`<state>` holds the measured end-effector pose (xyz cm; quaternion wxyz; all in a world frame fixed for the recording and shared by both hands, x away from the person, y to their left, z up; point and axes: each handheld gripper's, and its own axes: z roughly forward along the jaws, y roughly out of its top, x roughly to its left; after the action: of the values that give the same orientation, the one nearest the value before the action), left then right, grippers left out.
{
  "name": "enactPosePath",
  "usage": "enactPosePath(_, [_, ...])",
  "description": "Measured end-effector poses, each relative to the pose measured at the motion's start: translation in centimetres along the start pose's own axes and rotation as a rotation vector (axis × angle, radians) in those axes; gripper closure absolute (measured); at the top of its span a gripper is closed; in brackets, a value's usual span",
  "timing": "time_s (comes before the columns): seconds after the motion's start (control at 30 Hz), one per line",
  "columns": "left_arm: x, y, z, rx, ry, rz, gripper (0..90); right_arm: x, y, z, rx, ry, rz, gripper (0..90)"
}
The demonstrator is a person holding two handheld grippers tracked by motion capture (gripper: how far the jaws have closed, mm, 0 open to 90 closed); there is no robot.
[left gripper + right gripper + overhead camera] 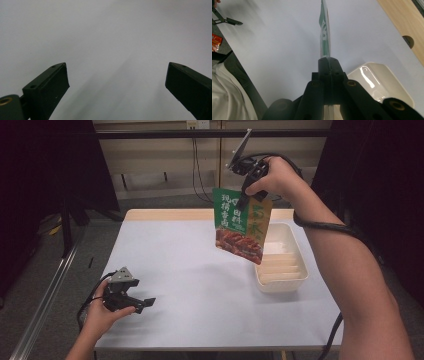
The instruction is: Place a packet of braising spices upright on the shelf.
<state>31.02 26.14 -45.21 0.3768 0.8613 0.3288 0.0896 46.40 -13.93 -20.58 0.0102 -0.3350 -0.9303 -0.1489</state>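
One seasoning pouch [241, 224], green and orange with a picture of red-brown food, hung in the air above the far right part of the desk [200, 285], its lower corner over the near-left rim of a single white tray [281, 282]. The right gripper [245, 196] pinched the pouch by its top edge, jaws pressed together on the thin seam; in the right gripper view the pouch [325, 35] ran edge-on straight out from the closed jaws. The tray sat near the desk's right edge, with ribbed dividers inside it. One left gripper [142, 303] rested low at the near-left corner of the desk, well apart from pouch and tray, its jaws spread wide with nothing between them. Between the two grippers the white desk surface lay bare, a broad stretch of free room running from the left edge to the tray.
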Motion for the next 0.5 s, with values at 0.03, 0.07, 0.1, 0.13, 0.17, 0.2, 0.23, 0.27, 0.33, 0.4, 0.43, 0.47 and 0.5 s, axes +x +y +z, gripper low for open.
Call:
enactPosePath(0.03, [0.0, 0.0, 0.1, -0.005, -0.006, -0.004, 4.6, -0.2, -0.1, -0.2, 0.004, 0.004, 0.003, 90.0])
enactPosePath(0.07, [0.0, 0.0, 0.1, 0.000, -0.003, -0.003, 4.6, -0.4, -0.2, -0.2, -0.001, 0.000, 0.005, 90.0])
enactPosePath(0.1, [0.0, 0.0, 0.1, 0.004, -0.003, -0.006, 4.6, -0.6, -0.2, -0.3, -0.008, 0.000, 0.004, 90.0])
enactPosePath(0.13, [0.0, 0.0, 0.1, 0.002, -0.004, -0.007, 4.6, -0.8, -0.3, -0.3, -0.006, 0.004, -0.004, 90.0])
enactPosePath(0.17, [0.0, 0.0, 0.2, 0.003, -0.003, -0.005, 4.6, -0.9, -0.4, -0.4, -0.004, 0.004, 0.002, 90.0])
enactPosePath(0.2, [0.0, 0.0, 0.2, 0.005, -0.006, -0.007, 4.6, -1.0, -0.4, -0.4, -0.007, 0.001, 0.003, 90.0])
enactPosePath(0.23, [0.0, 0.0, 0.2, 0.005, -0.005, -0.008, 4.5, -1.3, -0.5, -0.5, -0.002, 0.002, 0.000, 90.0])
enactPosePath(0.27, [0.1, 0.0, 0.2, 0.010, -0.003, -0.002, 4.6, -1.4, -0.6, -0.5, -0.008, 0.001, -0.003, 90.0])
enactPosePath(0.33, [0.1, 0.0, 0.1, 0.007, -0.004, -0.004, 4.6, -1.7, -0.7, -0.7, -0.005, 0.002, 0.000, 90.0])
enactPosePath(0.4, [0.1, 0.0, 0.2, 0.003, -0.003, -0.012, 4.6, -2.0, -0.8, -0.9, -0.001, 0.000, -0.012, 90.0])
enactPosePath(0.43, [0.2, 0.0, 0.1, 0.004, -0.001, -0.013, 4.6, -2.2, -0.8, -1.0, 0.001, 0.001, -0.011, 90.0])
enactPosePath(0.47, [0.2, 0.0, 0.2, -0.002, -0.002, -0.013, 4.5, -2.3, -0.9, -1.1, 0.005, -0.005, -0.015, 90.0])
enactPosePath(0.5, [0.2, 0.1, 0.1, 0.000, 0.006, -0.012, 4.5, -2.5, -0.9, -1.3, 0.003, 0.000, -0.010, 90.0])
